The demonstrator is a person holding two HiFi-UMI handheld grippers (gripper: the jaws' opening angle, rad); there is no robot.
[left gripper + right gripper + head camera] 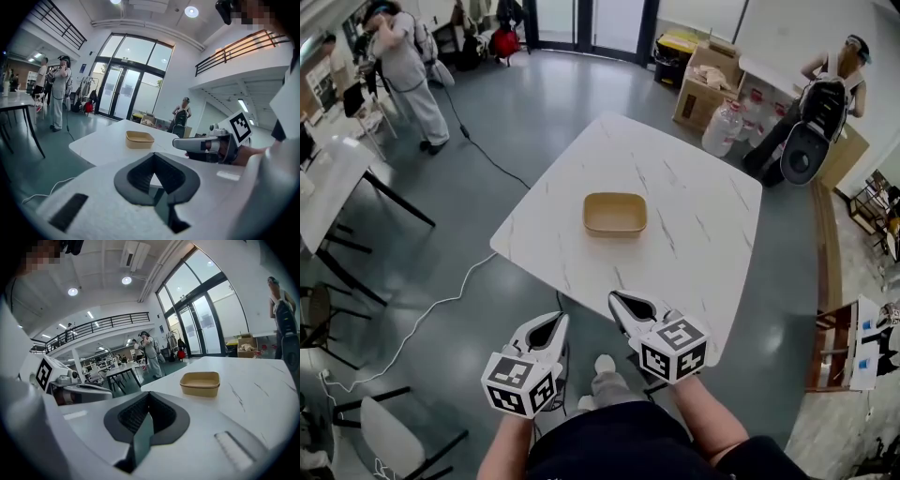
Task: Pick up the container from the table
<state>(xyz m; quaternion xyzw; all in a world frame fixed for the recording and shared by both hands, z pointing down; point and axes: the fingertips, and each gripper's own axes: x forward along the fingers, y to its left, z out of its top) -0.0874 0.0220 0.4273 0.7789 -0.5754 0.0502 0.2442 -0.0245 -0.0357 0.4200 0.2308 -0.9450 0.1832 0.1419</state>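
A shallow tan container (614, 214) sits empty near the middle of the white marble table (694, 253). Both grippers hover side by side just off the table's near edge, short of the container and apart from it. My left gripper (553, 325) is shut with nothing in it, and so is my right gripper (624, 303). In the left gripper view the container (139, 139) lies ahead beyond the closed jaws (157, 177), with the right gripper (206, 144) alongside. The right gripper view shows the container (200, 383) ahead to the right of its jaws (147, 417).
A white cable (422, 319) runs over the grey floor left of the table. Another table (328, 187) and chairs stand at the far left. Cardboard boxes (705, 89) and a water jug (724, 127) sit beyond the table's far corner. One person (408, 70) stands at the back left, another (820, 103) at the back right.
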